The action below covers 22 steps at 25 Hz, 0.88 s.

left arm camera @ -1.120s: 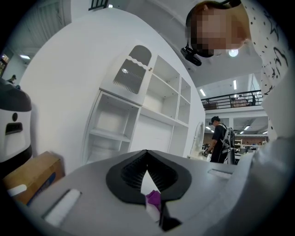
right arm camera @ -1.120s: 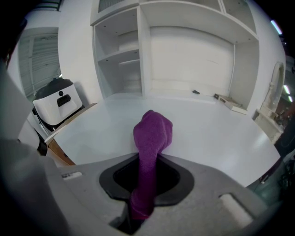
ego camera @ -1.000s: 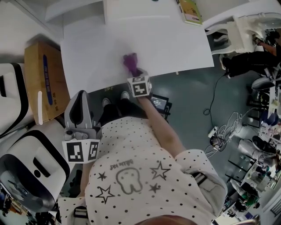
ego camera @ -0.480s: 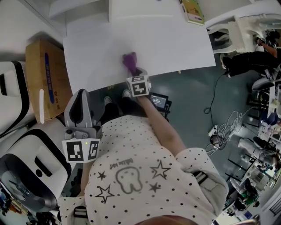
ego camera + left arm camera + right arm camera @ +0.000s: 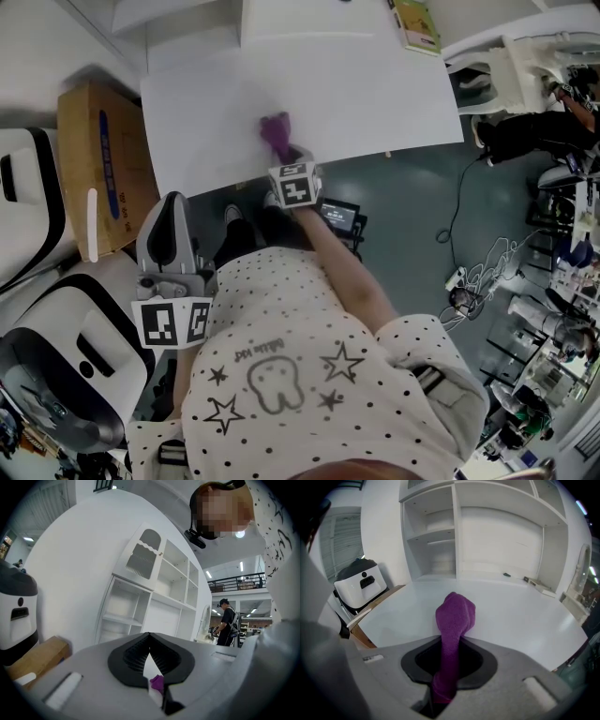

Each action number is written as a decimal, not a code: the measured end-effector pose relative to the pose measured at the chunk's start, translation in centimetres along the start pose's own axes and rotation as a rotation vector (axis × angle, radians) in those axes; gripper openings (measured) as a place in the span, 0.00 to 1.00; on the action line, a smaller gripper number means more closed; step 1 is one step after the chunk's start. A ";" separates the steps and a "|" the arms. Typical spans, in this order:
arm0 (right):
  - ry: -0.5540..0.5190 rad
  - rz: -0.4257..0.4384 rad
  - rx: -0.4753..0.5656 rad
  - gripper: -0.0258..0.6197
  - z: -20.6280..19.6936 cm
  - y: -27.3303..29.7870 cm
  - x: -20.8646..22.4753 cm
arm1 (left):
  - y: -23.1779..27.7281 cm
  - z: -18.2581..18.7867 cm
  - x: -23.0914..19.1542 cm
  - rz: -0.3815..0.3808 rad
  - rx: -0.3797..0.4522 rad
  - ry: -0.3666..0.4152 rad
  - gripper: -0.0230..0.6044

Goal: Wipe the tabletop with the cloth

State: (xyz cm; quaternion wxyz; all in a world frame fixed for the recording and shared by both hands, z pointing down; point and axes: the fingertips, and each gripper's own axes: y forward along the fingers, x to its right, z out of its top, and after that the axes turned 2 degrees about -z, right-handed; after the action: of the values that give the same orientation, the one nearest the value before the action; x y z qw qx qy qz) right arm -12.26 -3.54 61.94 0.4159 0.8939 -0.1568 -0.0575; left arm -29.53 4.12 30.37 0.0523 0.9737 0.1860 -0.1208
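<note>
A purple cloth (image 5: 275, 131) rests bunched on the white tabletop (image 5: 356, 84) close to its near edge. My right gripper (image 5: 284, 155) is shut on the cloth, its marker cube just off the table edge. In the right gripper view the cloth (image 5: 454, 616) runs up out of the shut jaws of that gripper (image 5: 451, 641) onto the table. My left gripper (image 5: 171, 202) hangs low beside the person's body, off the table at the left. Its jaws (image 5: 149, 637) meet at the tips with nothing between them; a bit of the cloth (image 5: 157, 682) shows beyond.
A cardboard box (image 5: 98, 169) and a white-and-black machine (image 5: 56, 356) stand on the floor at the left. A book (image 5: 415, 23) lies at the table's far right corner. White shelves (image 5: 487, 527) rise behind the table. Chairs (image 5: 516, 66) and cables are at the right.
The right gripper and cloth have slid slightly left along the table's near edge. The left gripper has stayed where it was.
</note>
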 end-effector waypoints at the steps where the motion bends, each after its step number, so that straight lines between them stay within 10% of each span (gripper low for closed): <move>1: 0.001 -0.001 0.000 0.13 0.0 0.0 0.0 | 0.1 0.0 0.0 -0.001 0.001 -0.001 0.03; 22: -0.030 0.007 -0.003 0.13 0.1 0.3 -4.2 | -3.0 0.7 -2.9 0.020 0.022 -0.003 0.03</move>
State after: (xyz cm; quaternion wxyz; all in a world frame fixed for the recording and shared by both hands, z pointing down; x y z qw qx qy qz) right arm -16.29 -2.39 61.99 0.4151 0.8917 -0.1663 -0.0698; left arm -33.40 5.79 30.21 0.0432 0.9759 0.1747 -0.1236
